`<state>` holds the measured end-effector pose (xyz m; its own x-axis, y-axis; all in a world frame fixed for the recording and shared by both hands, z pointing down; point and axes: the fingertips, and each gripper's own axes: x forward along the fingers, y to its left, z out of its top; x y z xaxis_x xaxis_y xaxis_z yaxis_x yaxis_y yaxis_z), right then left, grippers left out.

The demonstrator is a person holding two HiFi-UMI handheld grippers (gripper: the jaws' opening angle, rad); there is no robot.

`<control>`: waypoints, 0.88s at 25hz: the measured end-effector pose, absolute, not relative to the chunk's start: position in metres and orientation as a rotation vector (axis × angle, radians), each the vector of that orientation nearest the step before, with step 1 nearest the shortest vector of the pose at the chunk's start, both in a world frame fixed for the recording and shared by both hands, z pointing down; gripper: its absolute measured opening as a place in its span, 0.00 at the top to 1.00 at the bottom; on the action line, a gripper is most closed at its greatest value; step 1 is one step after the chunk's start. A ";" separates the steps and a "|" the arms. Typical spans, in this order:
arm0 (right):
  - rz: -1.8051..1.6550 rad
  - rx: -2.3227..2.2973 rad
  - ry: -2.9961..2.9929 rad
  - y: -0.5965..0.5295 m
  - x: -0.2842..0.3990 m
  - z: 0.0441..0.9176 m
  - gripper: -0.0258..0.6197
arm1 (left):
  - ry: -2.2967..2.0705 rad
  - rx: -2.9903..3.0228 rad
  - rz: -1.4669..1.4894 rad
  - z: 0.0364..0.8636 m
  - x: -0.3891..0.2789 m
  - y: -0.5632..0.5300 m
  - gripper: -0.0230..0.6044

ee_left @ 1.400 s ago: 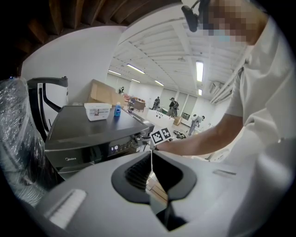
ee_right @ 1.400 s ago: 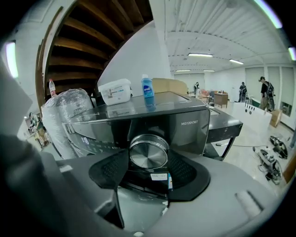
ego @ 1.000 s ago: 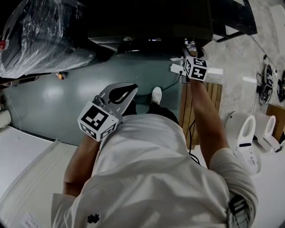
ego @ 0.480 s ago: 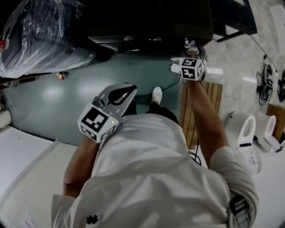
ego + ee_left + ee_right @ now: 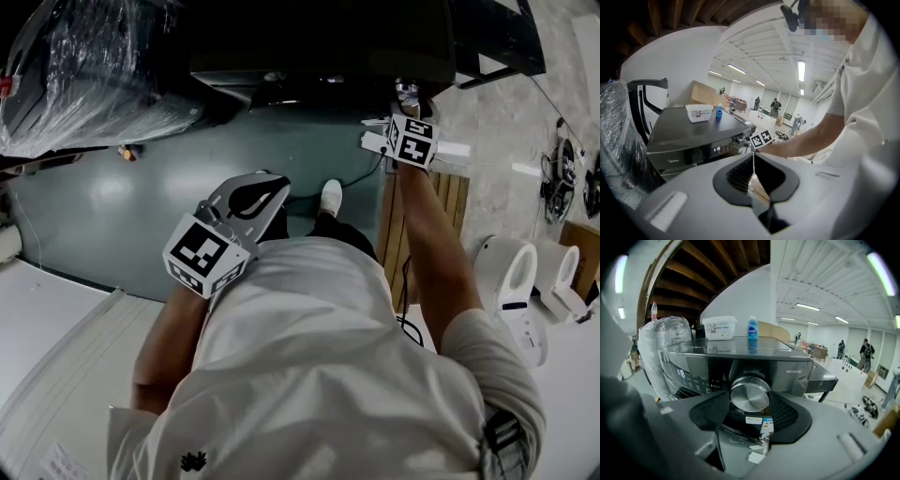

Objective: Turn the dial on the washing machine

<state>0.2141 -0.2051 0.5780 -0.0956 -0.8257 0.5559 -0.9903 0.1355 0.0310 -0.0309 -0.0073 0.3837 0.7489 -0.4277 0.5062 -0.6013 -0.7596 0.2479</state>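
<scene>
**Two grippers, one dial (image 5: pixel 750 397): right jaws spread wide around it**

Head view first. The right gripper (image 5: pixel 406 97) is out at the front of the dark washing machine (image 5: pixel 319 56). Its marker cube (image 5: pixel 412 142) sat twisted half a second ago and is now back square, as it was a second ago. That reads to me as a short twist and return at the dial, so the turn looks barely begun or is being reset. The left gripper (image 5: pixel 279 186) hasn't budged. It is parked over the green floor (image 5: pixel 141 206), near a white shoe (image 5: pixel 330 199).

Left gripper view: its jaws are pressed together on nothing (a pure spectator). It looks across at the machine, which has a white tub (image 5: pixel 699 112) and a blue bottle (image 5: pixel 718 111) on its lid.

Right gripper view: there's the dial, brushed metal, just right of the lit display (image 5: pixel 682 373), sitting squarely between the jaws. They stand wide apart with the pads just beside its rim, and I see no squeeze. The next move calls for a firm close before any roll.

Around us there's a plastic-wrapped bundle (image 5: pixel 661 352) at the left and wooden beams (image 5: pixel 708 268) overhead. Strip lights (image 5: pixel 808 307) run across a big white hall.
</scene>
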 end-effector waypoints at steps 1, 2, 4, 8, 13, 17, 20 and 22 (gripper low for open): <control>0.533 1.755 -1.992 -0.205 0.215 0.578 0.55 | -0.786 2.550 0.598 0.384 -0.031 -0.008 0.87; 0.571 1.771 -2.006 -0.205 0.216 0.578 0.55 | -0.785 2.550 0.597 0.384 -0.030 -0.008 0.87; 0.640 1.806 -2.028 -0.205 0.218 0.577 0.55 | -0.782 2.550 0.594 0.384 -0.029 -0.009 0.87; 0.672 1.830 -2.038 -0.204 0.218 0.578 0.55 | -0.778 2.552 0.596 0.384 -0.028 -0.011 0.87; 0.541 1.762 -2.038 -0.205 0.216 0.575 0.55 | -0.775 2.552 0.597 0.384 -0.027 -0.011 0.87; 0.357 1.687 -2.005 -0.202 0.213 0.571 0.55 | -0.767 2.555 0.601 0.386 -0.026 -0.012 0.87; 0.242 1.616 -1.960 -0.201 0.208 0.577 0.55 | -0.760 2.558 0.603 0.386 -0.023 -0.013 0.87; 0.191 1.586 -1.927 -0.201 0.206 0.585 0.55 | -0.754 2.560 0.603 0.386 -0.022 -0.013 0.87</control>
<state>0.2061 -0.2011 0.5853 -0.0793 -0.8339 0.5462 -0.9251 0.2657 0.2714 -0.0217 -0.0132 0.3863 0.7611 -0.4079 0.5044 -0.5817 -0.7732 0.2525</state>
